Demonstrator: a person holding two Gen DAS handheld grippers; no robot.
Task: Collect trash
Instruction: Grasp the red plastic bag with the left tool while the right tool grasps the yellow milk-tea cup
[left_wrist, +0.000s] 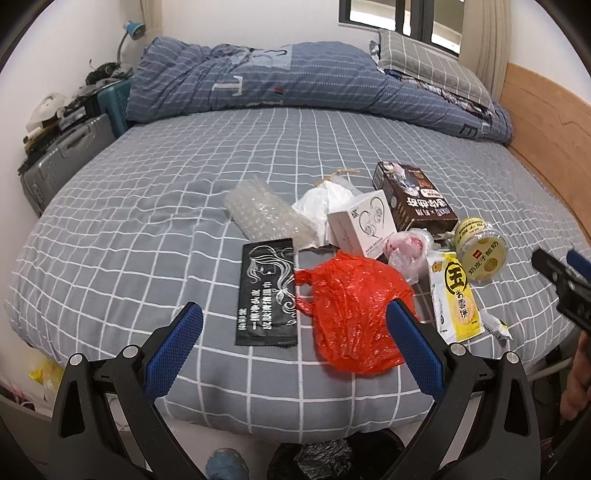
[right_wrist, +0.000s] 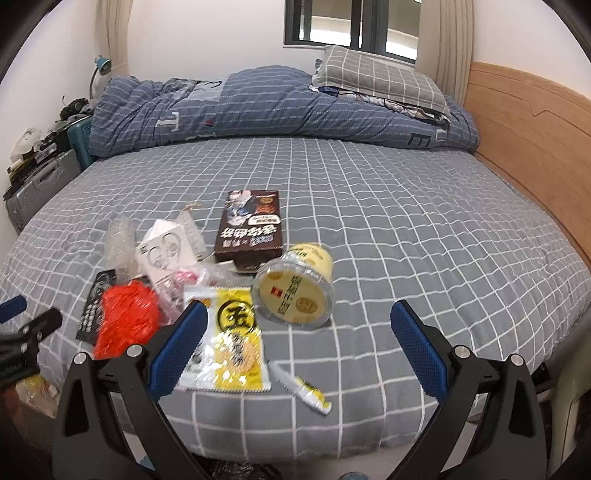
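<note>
Hovering wide open: left claw (left_wrist: 295, 339) facing red bag (left_wrist: 354, 310), right claw (right_wrist: 299, 343) facing yellow wrapper (right_wrist: 229, 343) on bed (right_wrist: 406, 240); pinching crumpled folds seeming wisest.

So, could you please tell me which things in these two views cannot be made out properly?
- Crumpled white item, left wrist view: partly hidden behind the white box and bubble wrap; what it is stays unclear.
- Red bag, right wrist view: smeared by motion blur.
- Dark bag, left wrist view: cut off by the bottom edge below the bed.
- Clear bag's pink contents: too small to identify.
</note>
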